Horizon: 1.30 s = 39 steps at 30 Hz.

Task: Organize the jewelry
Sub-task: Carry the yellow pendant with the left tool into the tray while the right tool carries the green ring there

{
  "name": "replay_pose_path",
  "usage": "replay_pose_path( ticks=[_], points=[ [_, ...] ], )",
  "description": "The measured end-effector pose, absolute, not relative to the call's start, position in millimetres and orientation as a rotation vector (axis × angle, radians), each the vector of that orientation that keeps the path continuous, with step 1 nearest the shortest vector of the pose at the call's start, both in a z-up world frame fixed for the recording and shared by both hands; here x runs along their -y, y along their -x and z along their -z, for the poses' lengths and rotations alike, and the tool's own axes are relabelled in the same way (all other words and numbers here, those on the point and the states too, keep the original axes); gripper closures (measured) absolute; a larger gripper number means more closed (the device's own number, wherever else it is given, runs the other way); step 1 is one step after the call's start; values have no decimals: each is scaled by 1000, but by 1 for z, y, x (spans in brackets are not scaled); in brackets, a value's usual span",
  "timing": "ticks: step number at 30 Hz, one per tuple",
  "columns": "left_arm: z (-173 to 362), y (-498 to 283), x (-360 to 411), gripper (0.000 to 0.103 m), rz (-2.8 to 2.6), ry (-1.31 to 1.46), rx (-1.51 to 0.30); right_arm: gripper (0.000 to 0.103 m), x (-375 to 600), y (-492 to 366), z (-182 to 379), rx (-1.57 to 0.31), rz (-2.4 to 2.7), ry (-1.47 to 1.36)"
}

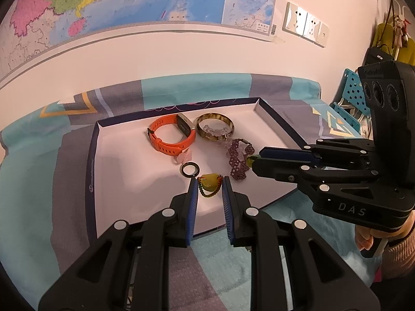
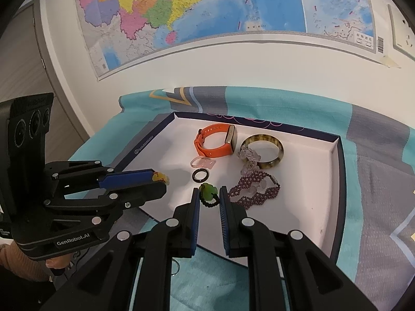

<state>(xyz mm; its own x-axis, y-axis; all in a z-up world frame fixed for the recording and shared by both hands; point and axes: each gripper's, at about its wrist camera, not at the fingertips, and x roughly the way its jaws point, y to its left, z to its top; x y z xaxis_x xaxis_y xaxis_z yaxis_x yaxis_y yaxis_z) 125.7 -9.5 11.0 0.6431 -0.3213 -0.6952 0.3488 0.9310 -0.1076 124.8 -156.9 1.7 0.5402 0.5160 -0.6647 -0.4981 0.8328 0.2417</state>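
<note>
Patterned bedding carries a shallow tray (image 1: 275,119); left tongs (image 1: 208,182) pinch a yellow pendant (image 1: 209,183), right tongs (image 2: 209,193) pinch a green pendant (image 2: 207,190), both held above the tray floor just ahead, black ring (image 2: 199,175) directly beyond.

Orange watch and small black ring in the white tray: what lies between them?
A pale pink translucent ring lies between the orange silicone-strap watch and the small black ring; the right wrist view shows it best.
</note>
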Motion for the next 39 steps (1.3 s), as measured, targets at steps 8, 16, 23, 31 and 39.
replay_pose_path(
  ticks=[8,16,23,31,39],
  points=[
    [-10,-133,11,84,370,-46,-792,90,152,-131,1,-808,-603,-20],
    [-8,-140,11,84,363,-46,-801,90,150,-139,5,-814,-591,-18],
    [-4,-145,11,84,357,-43,-814,90,147,-144,7,-821,-586,-13],
    [0,-151,12,84,346,-43,-826,90,145,-150,7,-824,-580,-5],
    [6,-159,13,84,336,-46,-846,90,143,-157,11,-838,-574,0]
  ],
)
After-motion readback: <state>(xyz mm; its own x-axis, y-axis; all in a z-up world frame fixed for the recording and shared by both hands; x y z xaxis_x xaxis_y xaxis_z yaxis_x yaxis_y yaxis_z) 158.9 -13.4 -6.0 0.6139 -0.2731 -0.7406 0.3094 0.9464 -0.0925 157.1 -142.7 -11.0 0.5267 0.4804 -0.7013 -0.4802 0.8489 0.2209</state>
